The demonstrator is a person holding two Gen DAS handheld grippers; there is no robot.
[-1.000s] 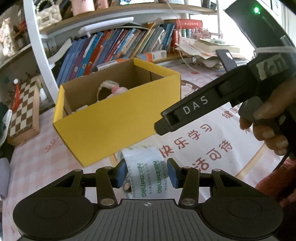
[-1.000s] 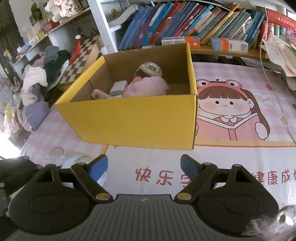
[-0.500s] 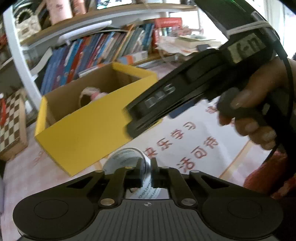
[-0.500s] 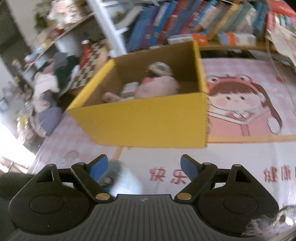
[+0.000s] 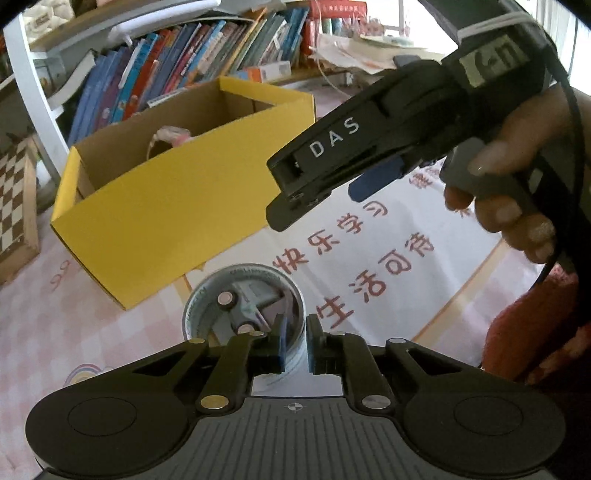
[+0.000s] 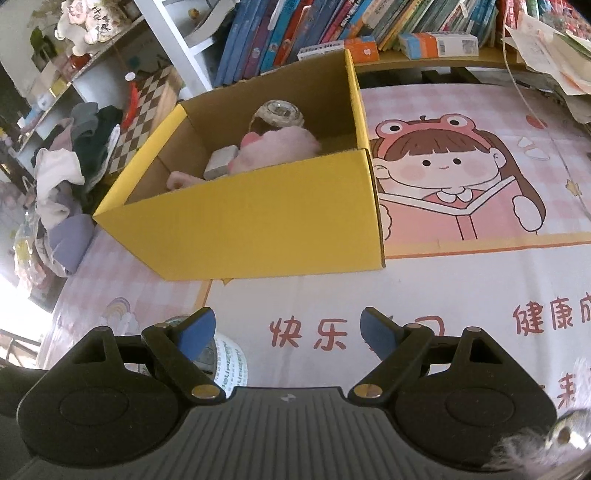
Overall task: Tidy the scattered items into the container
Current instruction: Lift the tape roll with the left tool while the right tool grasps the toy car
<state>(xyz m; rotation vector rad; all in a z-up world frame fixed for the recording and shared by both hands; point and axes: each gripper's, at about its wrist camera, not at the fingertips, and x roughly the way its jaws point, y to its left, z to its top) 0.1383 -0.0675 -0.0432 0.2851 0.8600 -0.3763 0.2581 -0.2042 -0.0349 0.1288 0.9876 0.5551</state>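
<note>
- Left gripper [image 5: 295, 341] is clamped on the near wall of the tape roll [image 5: 243, 295], one pad inside the ring, one outside. Its jaws just eased open a hair, with the wall still pinched between them.
- The tape sits on the mat [image 5: 388, 258] just in front of the box's [image 5: 173, 206] near corner, hole facing up. There's a little toy car [image 5: 247, 306] tucked inside the ring, wheels showing.
- Right gripper [image 6: 288, 332] is spread wide with nothing between the blue pads, hovering in front of the box's long yellow side. In the left view you can see it from the side, to the right of the box and above the tape, with a hand [image 5: 509, 192] on its handle.
- Box is open on top and already has stuff in it: a pink plush [image 6: 277, 147], a clear roundish thing [image 6: 279, 114] behind it, a small grey block [image 6: 221, 162] and something pale pink [image 6: 181, 181] toward the left end.
- In the right view the tape [image 6: 229, 365] peeks out at the bottom left, in front of the box, mostly hidden by the left finger [image 6: 195, 334].
- Behind the box: a shelf of books [image 6: 332, 29]. To its left, a chessboard [image 6: 144, 107] and a pile of clothes [image 6: 70, 173].
</note>
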